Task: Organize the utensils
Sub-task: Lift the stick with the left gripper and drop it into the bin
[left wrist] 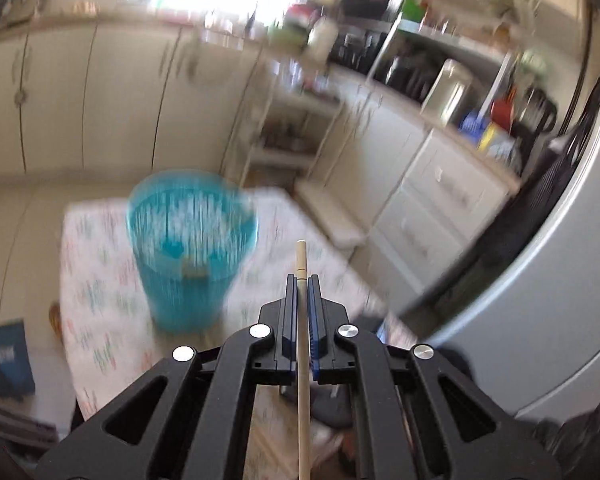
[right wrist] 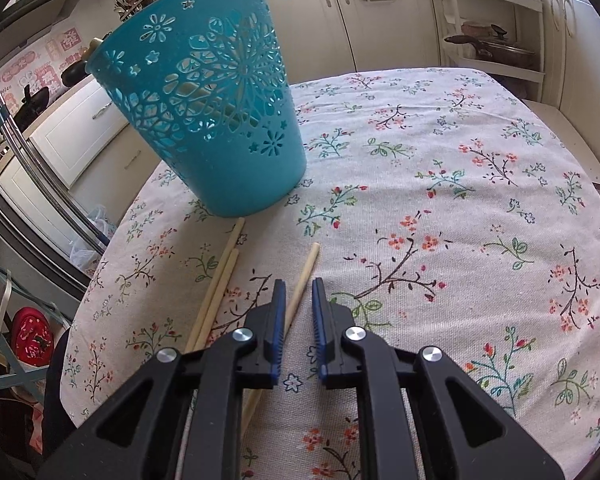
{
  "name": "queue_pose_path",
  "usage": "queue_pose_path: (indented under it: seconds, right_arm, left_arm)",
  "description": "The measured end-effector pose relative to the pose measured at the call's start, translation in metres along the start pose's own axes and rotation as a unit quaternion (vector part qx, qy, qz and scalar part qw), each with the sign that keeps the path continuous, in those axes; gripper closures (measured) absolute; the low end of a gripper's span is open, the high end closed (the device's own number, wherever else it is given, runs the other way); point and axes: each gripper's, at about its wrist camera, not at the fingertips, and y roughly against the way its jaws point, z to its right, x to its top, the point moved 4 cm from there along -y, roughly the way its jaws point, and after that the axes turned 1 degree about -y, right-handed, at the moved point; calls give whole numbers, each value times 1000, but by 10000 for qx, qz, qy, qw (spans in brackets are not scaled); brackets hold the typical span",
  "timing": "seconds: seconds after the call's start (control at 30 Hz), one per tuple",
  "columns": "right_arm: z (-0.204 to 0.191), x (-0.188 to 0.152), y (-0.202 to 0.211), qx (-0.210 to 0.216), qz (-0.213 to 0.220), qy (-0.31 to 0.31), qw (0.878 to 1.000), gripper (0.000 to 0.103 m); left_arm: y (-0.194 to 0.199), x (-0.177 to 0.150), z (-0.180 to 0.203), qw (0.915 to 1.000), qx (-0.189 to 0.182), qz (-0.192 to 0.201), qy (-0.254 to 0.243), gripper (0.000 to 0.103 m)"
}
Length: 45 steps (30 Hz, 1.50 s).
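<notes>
My left gripper (left wrist: 302,280) is shut on a pale wooden chopstick (left wrist: 301,260) and holds it in the air, above and to the right of a teal openwork basket (left wrist: 188,248); that view is blurred. In the right wrist view the same basket (right wrist: 204,112) stands on the floral tablecloth (right wrist: 440,200). My right gripper (right wrist: 299,286) is open, low over the cloth, with one chopstick (right wrist: 302,280) lying between its fingers. Two more chopsticks (right wrist: 220,280) lie side by side to its left, pointing toward the basket.
Cream kitchen cabinets (right wrist: 340,12) and a shelf rack with a pan (right wrist: 488,44) stand behind the table. A fridge (left wrist: 540,280) is at the right of the left wrist view. Metal rails and red items (right wrist: 32,336) sit off the table's left edge.
</notes>
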Motion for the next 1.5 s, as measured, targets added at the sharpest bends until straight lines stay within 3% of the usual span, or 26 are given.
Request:
queue_pose_path:
  seconds: [0.13,0.27,0.47,0.67,1.0,1.5]
  right_arm:
    - [1,0,1,19,4,-19,10000,89]
    - [3,0,1,64,6,-65,10000,89]
    - [10,1,2,184,-3,-161,9997,89]
    - [17,3,2,325,-17,-278,9991,89]
    - [20,4,-1,397,-25,-337,9986,89]
    - [15,3,1,359,-14,-258,9990,88]
  left_arm:
    - [10,59,-1,9963,267,814,-101,98]
    - [7,104,-16,9860,657,1524,-139,98]
    - [-23,130,-50,9720,1325,1942,-15,98]
    - [-65,131,-81,9619,1834,2016,196,98]
    - [-81,111,-94,9578,2097,1962,109,98]
    - [-78,71,-86,9656,2133,1490,-13,98]
